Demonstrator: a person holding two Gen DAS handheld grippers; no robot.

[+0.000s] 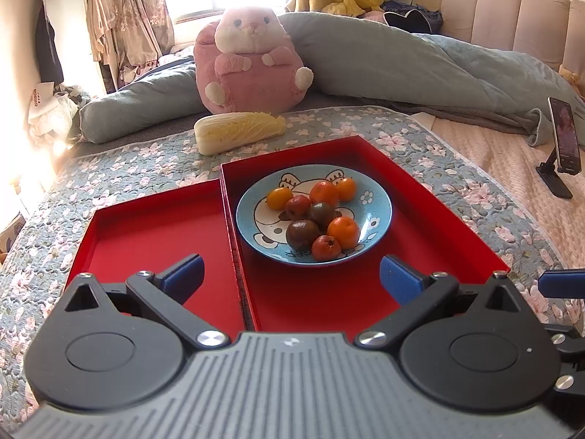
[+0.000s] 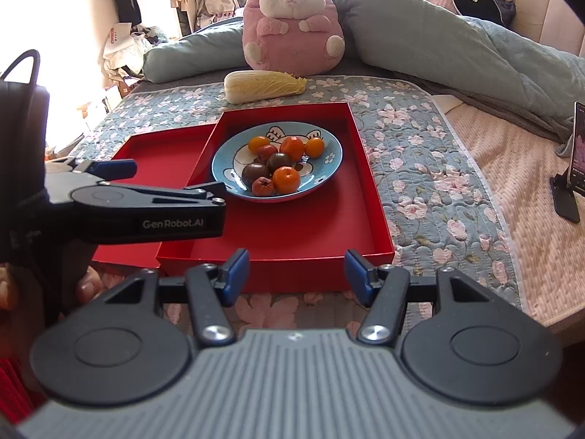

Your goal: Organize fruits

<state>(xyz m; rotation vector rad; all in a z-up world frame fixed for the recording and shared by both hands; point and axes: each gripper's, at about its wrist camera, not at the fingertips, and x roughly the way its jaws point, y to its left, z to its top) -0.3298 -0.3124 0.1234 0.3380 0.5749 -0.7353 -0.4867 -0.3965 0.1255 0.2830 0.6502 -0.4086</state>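
A blue cartoon plate (image 1: 380,201) (image 2: 331,146) holds several small fruits: orange ones (image 1: 343,232) (image 2: 286,179) and dark red-brown ones (image 1: 302,234) (image 2: 255,174). The plate sits in the right one of two red trays (image 1: 420,219) (image 2: 310,230). The left red tray (image 1: 146,234) (image 2: 161,153) holds nothing. My left gripper (image 1: 290,278) is open and empty, low over the trays' near side. It also shows from the side in the right wrist view (image 2: 124,179). My right gripper (image 2: 297,274) is open and empty, just before the right tray's near wall.
The trays lie on a floral quilt (image 1: 438,153) (image 2: 420,168) on a bed. A napa cabbage (image 1: 239,130) (image 2: 265,86) and a pink plush rabbit (image 1: 248,62) (image 2: 292,25) lie behind them. A phone on a stand (image 1: 565,146) (image 2: 576,161) is at the right.
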